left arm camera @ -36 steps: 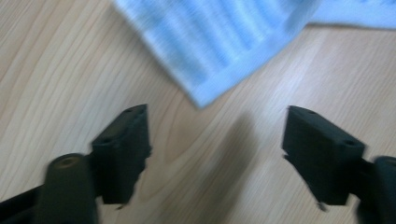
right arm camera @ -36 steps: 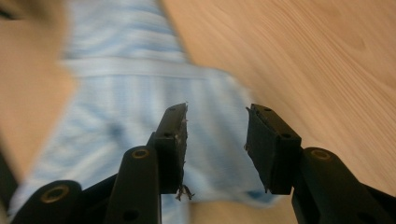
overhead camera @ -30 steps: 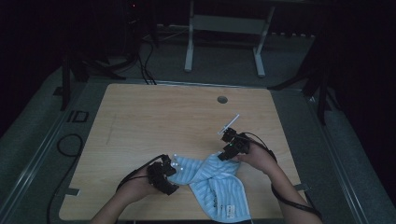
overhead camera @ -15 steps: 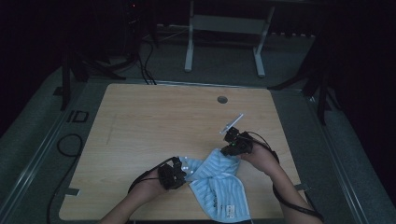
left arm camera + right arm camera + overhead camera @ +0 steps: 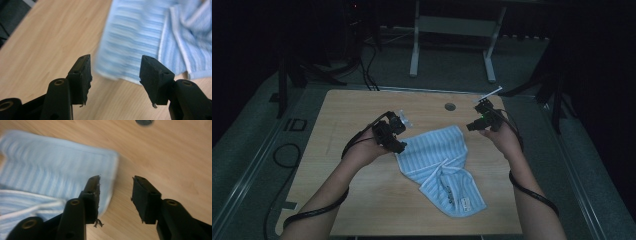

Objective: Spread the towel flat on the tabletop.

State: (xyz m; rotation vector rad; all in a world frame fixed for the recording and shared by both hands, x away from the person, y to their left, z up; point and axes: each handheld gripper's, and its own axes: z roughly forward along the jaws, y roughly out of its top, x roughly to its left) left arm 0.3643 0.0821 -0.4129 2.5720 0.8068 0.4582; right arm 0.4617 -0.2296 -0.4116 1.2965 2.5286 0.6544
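Note:
A light blue striped towel [image 5: 443, 167] lies rumpled on the wooden table [image 5: 357, 110], partly spread at its far end and folded over toward the near right. My left gripper [image 5: 398, 141] hovers above the towel's left corner; its jaws have just been opening and nothing is between them. In the left gripper view the towel [image 5: 140, 37] lies below and beyond the open gripper [image 5: 115, 75]. My right gripper [image 5: 473, 125] is lifted off the towel's far right corner, its jaws also just opened and empty. The right gripper view shows that corner [image 5: 75, 162] under the gripper [image 5: 115, 195].
A small round grey grommet [image 5: 450, 106] is set in the table near its far edge, also seen as the grommet [image 5: 144, 122]. Beyond the table stand a white metal frame [image 5: 452, 30] and cables on the dark floor.
Both grippers closed on the towel's corners, carried them up and away from me so the far part spread out, then let go and rose off the cloth.

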